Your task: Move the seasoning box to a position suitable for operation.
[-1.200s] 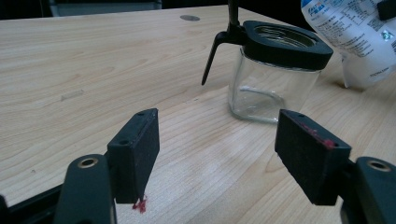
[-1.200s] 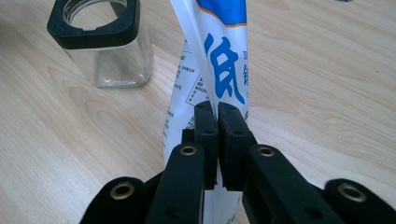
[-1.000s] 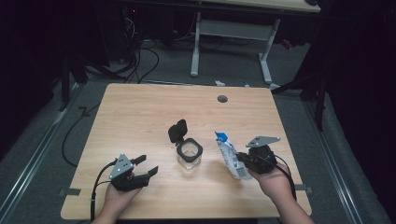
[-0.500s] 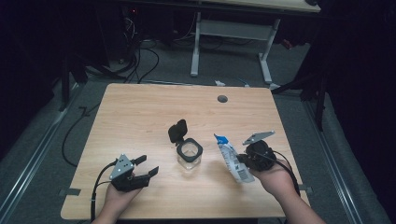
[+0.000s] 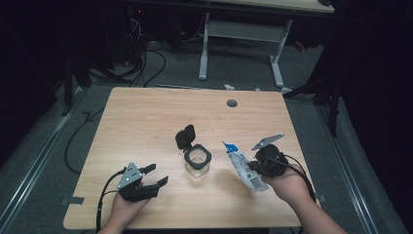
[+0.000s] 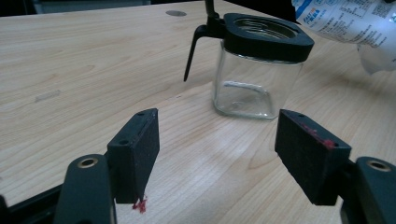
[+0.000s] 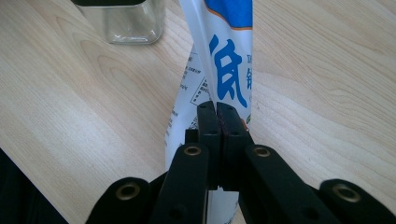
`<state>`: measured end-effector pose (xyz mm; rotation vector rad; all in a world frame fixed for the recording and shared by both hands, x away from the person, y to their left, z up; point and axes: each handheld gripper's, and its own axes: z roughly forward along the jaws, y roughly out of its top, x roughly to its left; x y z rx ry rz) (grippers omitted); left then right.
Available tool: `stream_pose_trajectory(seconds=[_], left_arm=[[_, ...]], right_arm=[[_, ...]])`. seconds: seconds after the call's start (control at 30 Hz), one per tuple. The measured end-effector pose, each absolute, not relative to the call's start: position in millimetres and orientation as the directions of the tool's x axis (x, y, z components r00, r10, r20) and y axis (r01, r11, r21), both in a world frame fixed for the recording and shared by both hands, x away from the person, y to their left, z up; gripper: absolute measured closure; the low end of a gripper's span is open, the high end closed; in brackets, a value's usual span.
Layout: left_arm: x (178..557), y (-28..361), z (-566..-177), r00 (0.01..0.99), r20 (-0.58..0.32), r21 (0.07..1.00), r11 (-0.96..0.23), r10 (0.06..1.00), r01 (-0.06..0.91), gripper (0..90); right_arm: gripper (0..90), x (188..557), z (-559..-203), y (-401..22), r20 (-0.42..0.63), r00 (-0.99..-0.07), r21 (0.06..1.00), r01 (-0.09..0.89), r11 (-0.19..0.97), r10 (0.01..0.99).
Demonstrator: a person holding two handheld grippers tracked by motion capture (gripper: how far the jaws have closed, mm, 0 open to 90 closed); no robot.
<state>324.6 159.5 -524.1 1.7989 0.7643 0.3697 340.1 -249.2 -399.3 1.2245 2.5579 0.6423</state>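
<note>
A square glass jar [image 5: 197, 165] with a black rim and its hinged black lid [image 5: 185, 137] flipped open stands mid-table; it is also in the left gripper view [image 6: 254, 79] and at the top of the right gripper view [image 7: 125, 18]. My right gripper [image 5: 253, 168] is shut on a white and blue plastic pouch [image 5: 242, 165], held tilted just right of the jar. In the right gripper view the jaws [image 7: 217, 116] pinch the pouch [image 7: 224, 60] flat. My left gripper [image 5: 157, 174] rests open near the front left edge, its pads [image 6: 135, 149] apart and aimed at the jar with nothing between them.
The wooden table [image 5: 146, 117] has a round cable hole [image 5: 232, 103] at the back right. Cables trail from both grippers over the front edge. A second desk's white legs [image 5: 204, 44] stand beyond the table on the dark floor.
The right hand has tipped the pouch slightly, its top now leaning a little more toward the jar. The left gripper has stayed where it was.
</note>
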Motion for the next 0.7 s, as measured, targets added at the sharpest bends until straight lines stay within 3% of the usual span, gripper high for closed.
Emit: stream_pose_trajectory(seconds=[0.5,0.7], left_arm=[[307,112,-524,0.842,-0.095,0.928,-0.259,0.531,0.268,24.8],[301,82,-521,0.874,-0.128,0.938,-0.228,0.469,0.260,20.5]], right_arm=[[90.0,339,-380,-237,-0.013,-0.650,0.473,0.666,0.577,0.760],[90.0,341,-379,-232,-0.005,-0.658,0.463,0.666,0.585,0.753]])
